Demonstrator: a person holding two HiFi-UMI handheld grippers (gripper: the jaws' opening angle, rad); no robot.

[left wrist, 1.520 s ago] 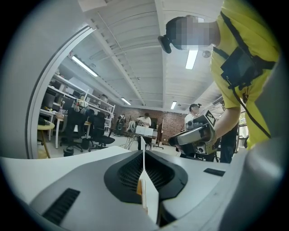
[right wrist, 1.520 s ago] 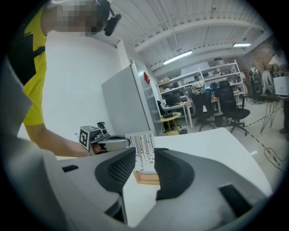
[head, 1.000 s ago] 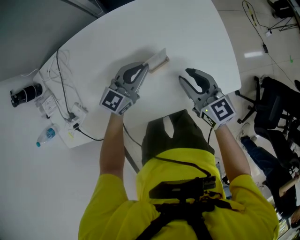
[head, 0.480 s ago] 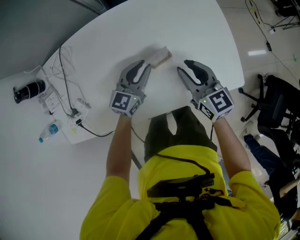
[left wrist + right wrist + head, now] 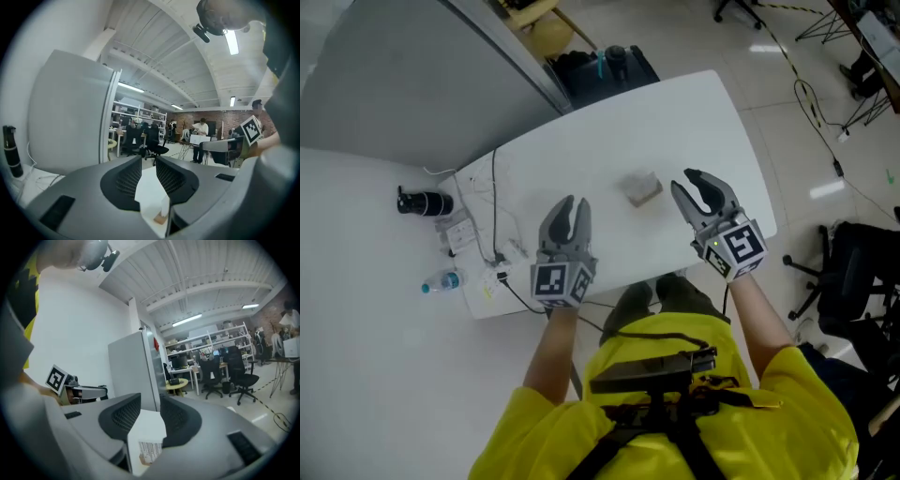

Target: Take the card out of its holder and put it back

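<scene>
A white card stands in a small wooden holder [image 5: 642, 188] on the white table [image 5: 581, 150], between and just beyond both grippers. My left gripper [image 5: 570, 204] sits to the holder's left, well apart from it; its jaws are opening with nothing between them. My right gripper [image 5: 688, 183] stands open just right of the holder, not touching it. Past the jaws of the left gripper [image 5: 148, 161], the left gripper view shows the card and holder [image 5: 162, 212] edge-on. In the right gripper view the card's printed face [image 5: 150, 449] appears below the open right gripper [image 5: 150, 401].
At the table's left end lie a black cylinder [image 5: 423, 202], a water bottle [image 5: 442, 281] and white cables with a power strip [image 5: 492, 255]. A grey partition [image 5: 412, 75] stands behind. A black bag [image 5: 605, 66] sits beyond the far edge, an office chair [image 5: 853, 272] to the right.
The left gripper has let go of the card, opened and drawn back toward me. Both grippers now sit farther from the holder, and the head view shows more of the table.
</scene>
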